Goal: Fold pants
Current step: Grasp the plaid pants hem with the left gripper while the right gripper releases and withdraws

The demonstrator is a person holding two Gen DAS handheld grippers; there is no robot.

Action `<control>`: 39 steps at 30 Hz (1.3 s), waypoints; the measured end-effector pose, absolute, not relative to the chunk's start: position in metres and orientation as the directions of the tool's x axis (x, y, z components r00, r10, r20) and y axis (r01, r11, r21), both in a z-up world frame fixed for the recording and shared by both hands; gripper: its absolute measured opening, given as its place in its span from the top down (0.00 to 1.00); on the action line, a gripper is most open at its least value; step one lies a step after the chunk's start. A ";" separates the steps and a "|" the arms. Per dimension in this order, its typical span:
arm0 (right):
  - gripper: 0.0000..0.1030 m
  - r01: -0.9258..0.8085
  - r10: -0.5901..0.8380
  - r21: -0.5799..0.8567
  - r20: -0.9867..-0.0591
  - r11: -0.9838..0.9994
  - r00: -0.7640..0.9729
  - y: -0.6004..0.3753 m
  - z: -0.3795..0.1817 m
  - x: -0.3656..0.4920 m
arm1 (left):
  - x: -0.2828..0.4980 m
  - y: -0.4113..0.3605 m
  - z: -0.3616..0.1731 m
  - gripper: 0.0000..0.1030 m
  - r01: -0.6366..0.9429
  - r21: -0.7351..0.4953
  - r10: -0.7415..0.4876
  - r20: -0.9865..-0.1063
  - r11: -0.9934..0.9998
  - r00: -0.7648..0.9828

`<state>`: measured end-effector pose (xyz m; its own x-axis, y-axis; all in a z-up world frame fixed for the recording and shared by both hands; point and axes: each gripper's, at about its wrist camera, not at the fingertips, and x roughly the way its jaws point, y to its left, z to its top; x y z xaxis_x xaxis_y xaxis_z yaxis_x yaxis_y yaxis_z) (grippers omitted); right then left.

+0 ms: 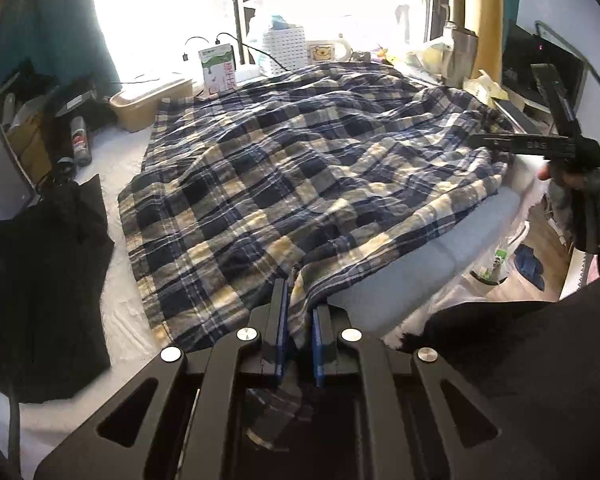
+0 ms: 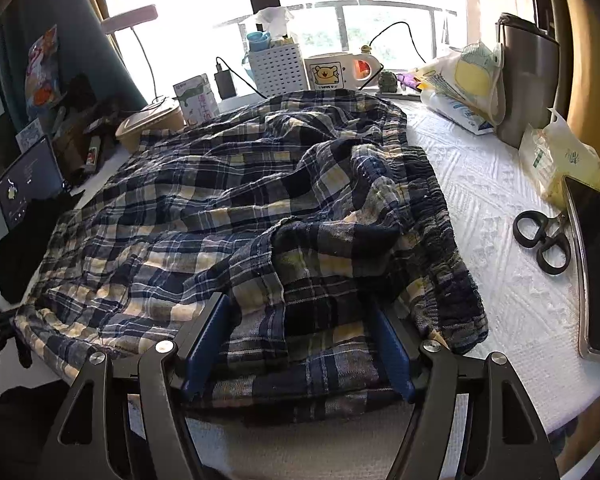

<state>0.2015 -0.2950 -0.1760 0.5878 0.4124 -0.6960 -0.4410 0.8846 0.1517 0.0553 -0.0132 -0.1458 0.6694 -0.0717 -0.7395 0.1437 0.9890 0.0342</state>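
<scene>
Blue, cream and black plaid pants (image 1: 284, 184) lie spread and rumpled over the white table (image 1: 120, 320). My left gripper (image 1: 300, 312) is shut on the pants' near hem, with cloth bunched between its blue pads (image 1: 283, 320). In the right wrist view the pants (image 2: 220, 208) show their gathered waistband (image 2: 440, 216) on the right. My right gripper (image 2: 300, 320) is open, its blue pads (image 2: 210, 336) wide apart over the near edge of the cloth. The right gripper also shows in the left wrist view (image 1: 540, 146) at the pants' far right edge.
Black cloth (image 1: 44, 288) lies at the table's left. Scissors (image 2: 544, 236) and a phone (image 2: 596, 264) lie on the right. A white basket (image 2: 278, 66), a mug (image 2: 328, 70), a carton (image 2: 198, 98), a tan box (image 2: 152, 124), a steel flask (image 2: 528, 80) and bags line the back by the window.
</scene>
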 end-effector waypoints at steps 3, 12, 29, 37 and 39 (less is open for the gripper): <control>0.30 -0.441 0.417 0.157 -0.693 0.884 0.589 -0.297 -0.175 0.200 | 0.058 -0.009 -0.163 0.61 0.130 0.095 -0.014 -0.755 0.987 0.656; 0.25 -0.453 0.374 0.034 -0.622 0.891 0.688 -0.331 -0.145 0.164 | 0.049 0.006 -0.158 0.91 0.104 0.061 -0.028 -0.722 0.993 0.691; 0.17 -0.436 0.151 -0.449 -0.541 0.780 0.827 -0.306 -0.182 0.159 | 0.063 0.026 -0.122 0.93 0.123 -0.042 -0.117 -0.701 0.991 0.703; 0.63 -0.492 0.208 -0.455 -0.542 0.743 0.814 -0.293 -0.189 0.166 | 0.060 0.033 -0.126 0.93 0.132 -0.076 -0.146 -0.710 0.988 0.689; 0.77 -0.491 0.213 -0.431 -0.548 0.757 0.809 -0.297 -0.188 0.168 | 0.057 0.032 -0.126 0.93 0.151 -0.090 -0.170 -0.705 0.984 0.688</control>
